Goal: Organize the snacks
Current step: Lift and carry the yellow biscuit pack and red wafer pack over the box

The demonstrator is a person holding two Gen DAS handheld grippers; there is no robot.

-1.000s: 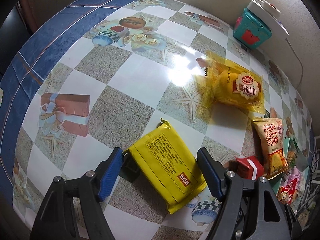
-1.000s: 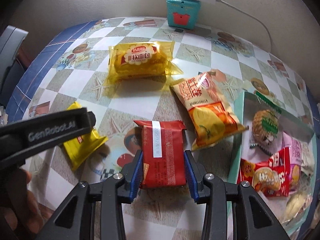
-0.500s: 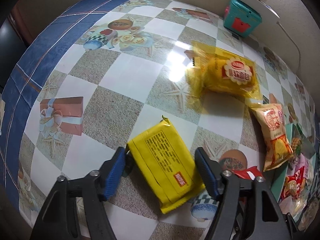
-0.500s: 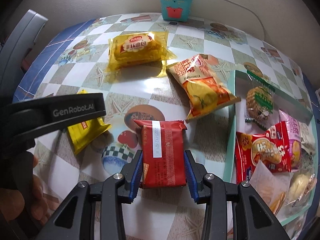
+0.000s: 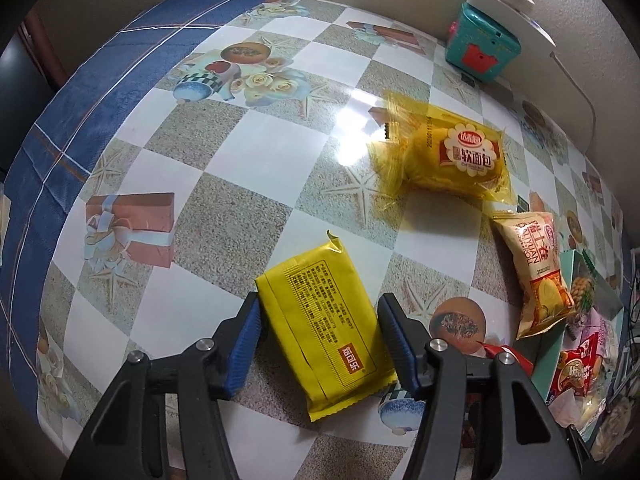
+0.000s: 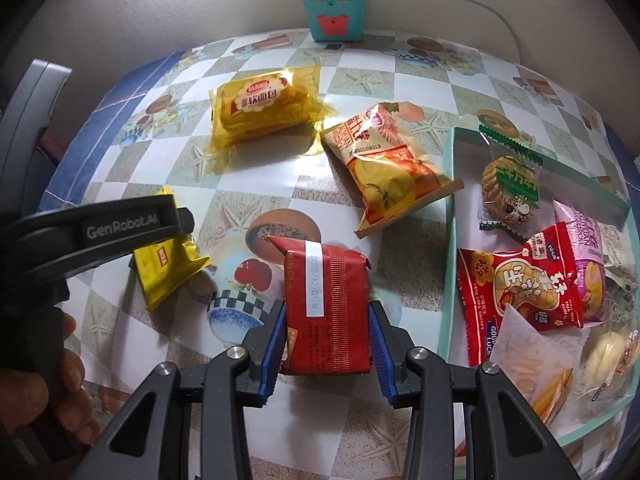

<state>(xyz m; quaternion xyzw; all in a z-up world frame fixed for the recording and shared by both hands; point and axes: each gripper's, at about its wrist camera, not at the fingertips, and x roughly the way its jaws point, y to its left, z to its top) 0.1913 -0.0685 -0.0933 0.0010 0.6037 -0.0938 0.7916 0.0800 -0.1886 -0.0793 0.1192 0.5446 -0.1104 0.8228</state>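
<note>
At lower centre, the right gripper (image 6: 326,336) clamps a red packet (image 6: 326,312). Low in its own view, the left gripper (image 5: 320,340) is closing around a yellow packet (image 5: 324,328) lying on the surface (image 5: 224,184).

The red packet (image 6: 326,312) carries a white strip printed "2025/12/01 B". To its left, the black arm of the left gripper (image 6: 120,226) reads "GenRobot.AI". Right of the red packet, in the tray (image 6: 450,240), a red snack bag (image 6: 520,292) shows "nice" and, low on its face, "GOOD LUCK". Beyond the red packet, the orange bag (image 5: 538,268) bears "DALIYUAN". The yellow bread pack (image 6: 264,102) has Chinese characters on a red label.
</note>
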